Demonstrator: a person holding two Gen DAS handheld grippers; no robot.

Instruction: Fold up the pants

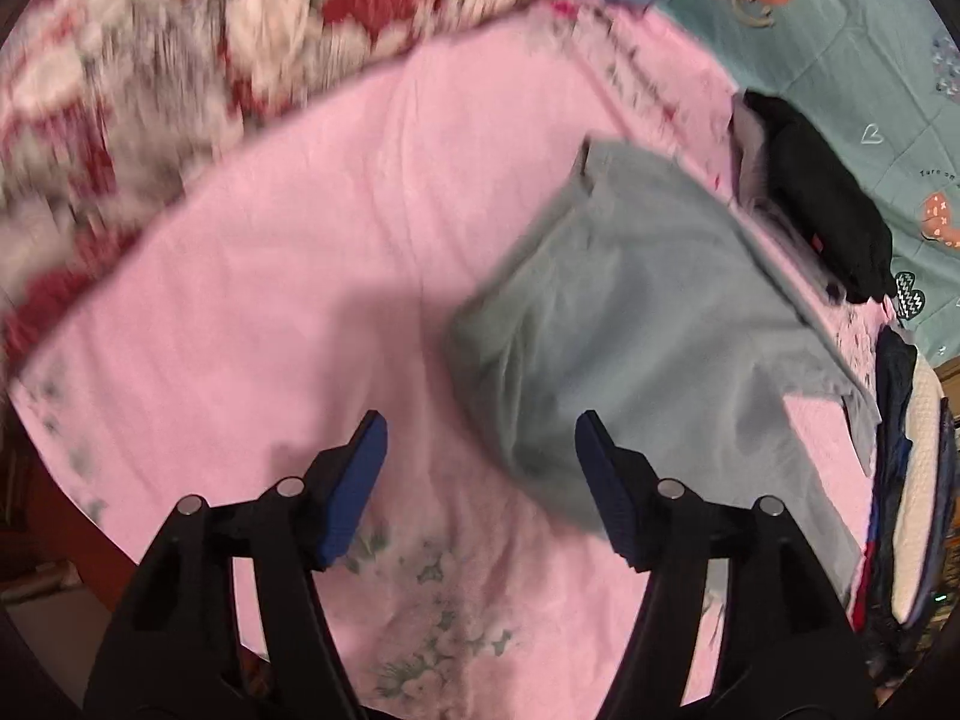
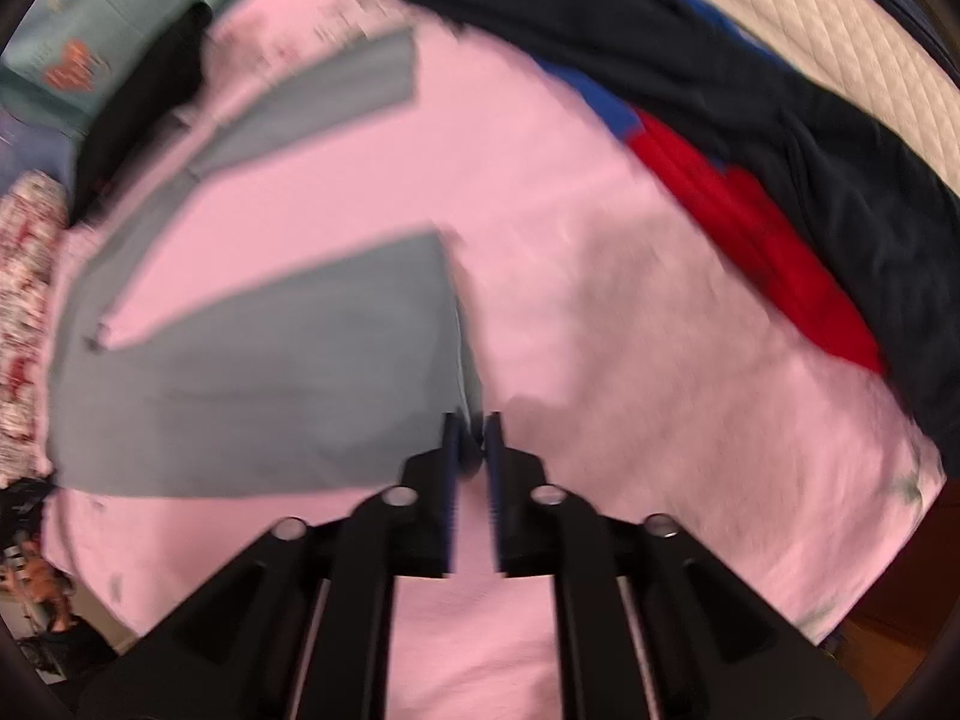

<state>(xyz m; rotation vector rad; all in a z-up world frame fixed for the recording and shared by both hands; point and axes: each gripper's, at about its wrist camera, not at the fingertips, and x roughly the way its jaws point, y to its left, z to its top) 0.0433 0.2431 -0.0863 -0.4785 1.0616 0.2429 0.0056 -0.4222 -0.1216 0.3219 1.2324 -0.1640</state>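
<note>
Grey pants lie on the pink bedsheet, waist end toward the left gripper. My left gripper is open and empty, just above the sheet at the pants' near left edge. In the right wrist view the pants spread to the left with both legs apart. My right gripper is shut on the hem corner of the near leg.
A red and white floral blanket lies beyond the sheet. A black garment and a teal blanket lie to the right. Dark, blue and red clothes pile beside a white quilted surface.
</note>
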